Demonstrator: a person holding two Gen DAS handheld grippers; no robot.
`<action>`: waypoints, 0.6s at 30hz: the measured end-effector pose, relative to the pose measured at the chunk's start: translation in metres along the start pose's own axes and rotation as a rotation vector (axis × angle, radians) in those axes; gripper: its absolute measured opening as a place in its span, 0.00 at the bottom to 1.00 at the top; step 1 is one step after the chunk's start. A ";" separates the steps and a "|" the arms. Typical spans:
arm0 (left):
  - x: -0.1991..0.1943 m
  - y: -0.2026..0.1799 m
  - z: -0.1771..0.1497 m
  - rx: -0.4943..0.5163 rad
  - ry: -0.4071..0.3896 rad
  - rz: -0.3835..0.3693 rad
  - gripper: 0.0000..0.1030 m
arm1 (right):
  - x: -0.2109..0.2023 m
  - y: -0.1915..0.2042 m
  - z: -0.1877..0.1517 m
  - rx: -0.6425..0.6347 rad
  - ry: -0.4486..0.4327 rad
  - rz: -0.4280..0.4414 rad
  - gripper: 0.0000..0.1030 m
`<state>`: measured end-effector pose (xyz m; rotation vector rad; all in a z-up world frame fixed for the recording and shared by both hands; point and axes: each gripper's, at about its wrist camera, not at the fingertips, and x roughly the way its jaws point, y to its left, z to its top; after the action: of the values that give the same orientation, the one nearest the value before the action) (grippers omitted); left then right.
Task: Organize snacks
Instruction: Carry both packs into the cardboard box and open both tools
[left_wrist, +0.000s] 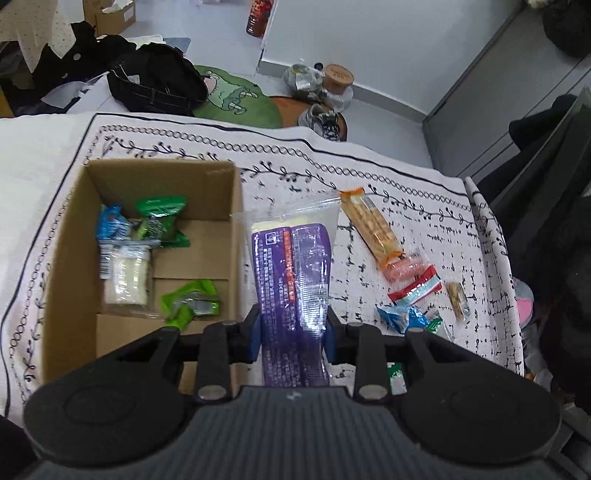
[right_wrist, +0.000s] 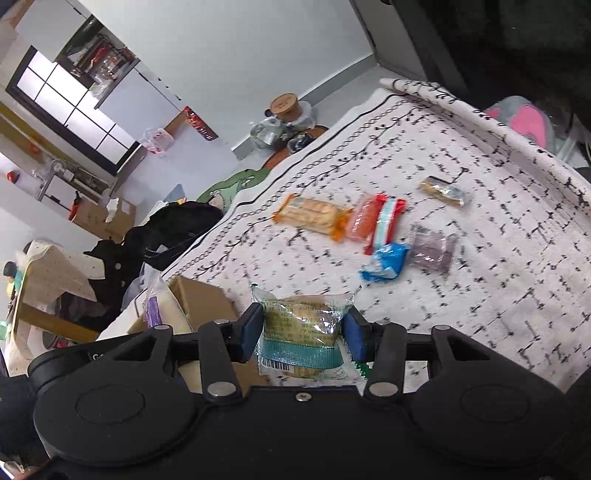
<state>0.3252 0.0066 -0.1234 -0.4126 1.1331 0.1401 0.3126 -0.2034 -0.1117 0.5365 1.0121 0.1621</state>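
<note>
Both grippers are loaded. Left gripper (left_wrist: 291, 332) has its blue pads pressed against the sides of a purple pack (left_wrist: 291, 266), a long clear wrapper with a white bar inside, which sticks out forward between the fingers, above the cloth (left_wrist: 424, 229) and just right of the box (left_wrist: 66, 258) wall. To that gripper's left, the open cardboard box holds a white bar (left_wrist: 127, 275), a crumpled green wrapper (left_wrist: 192, 301) nearest, then two more green packs (left_wrist: 159, 218) and a blue one (left_wrist: 110, 221) farther in.

Right gripper (right_wrist: 303, 328) is clamped on a small cake pack (right_wrist: 304, 328), clear with a teal band, held over the patterned cloth. Left of it, a corner of the box shows, with the purple pack's end poking up beside it.

Ahead of the right gripper lie the loose snacks: a blue wrapper (right_wrist: 386, 262) closest, a mauve pack (right_wrist: 430, 251) just beside it, a red-and-white pack (right_wrist: 384, 221) touching a pink one (right_wrist: 362, 219), then the orange cracker pack (right_wrist: 314, 214), with a small brown bar (right_wrist: 441, 190) off to the right, apart from the rest.

Beyond the cloth's edge, a green rug (left_wrist: 236, 99) and a shoe (left_wrist: 325, 120) sit on the floor.
</note>
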 end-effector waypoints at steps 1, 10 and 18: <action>-0.002 0.003 0.000 -0.002 -0.002 0.002 0.30 | 0.000 0.004 -0.001 -0.002 -0.001 0.004 0.45; -0.028 0.038 0.008 -0.015 -0.035 -0.005 0.30 | 0.003 0.047 -0.015 -0.066 -0.003 0.042 0.45; -0.044 0.071 0.015 -0.042 -0.048 0.006 0.30 | 0.011 0.079 -0.026 -0.125 0.018 0.053 0.45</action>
<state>0.2973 0.0818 -0.0957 -0.4407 1.0854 0.1780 0.3056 -0.1224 -0.0913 0.4488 0.9987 0.2758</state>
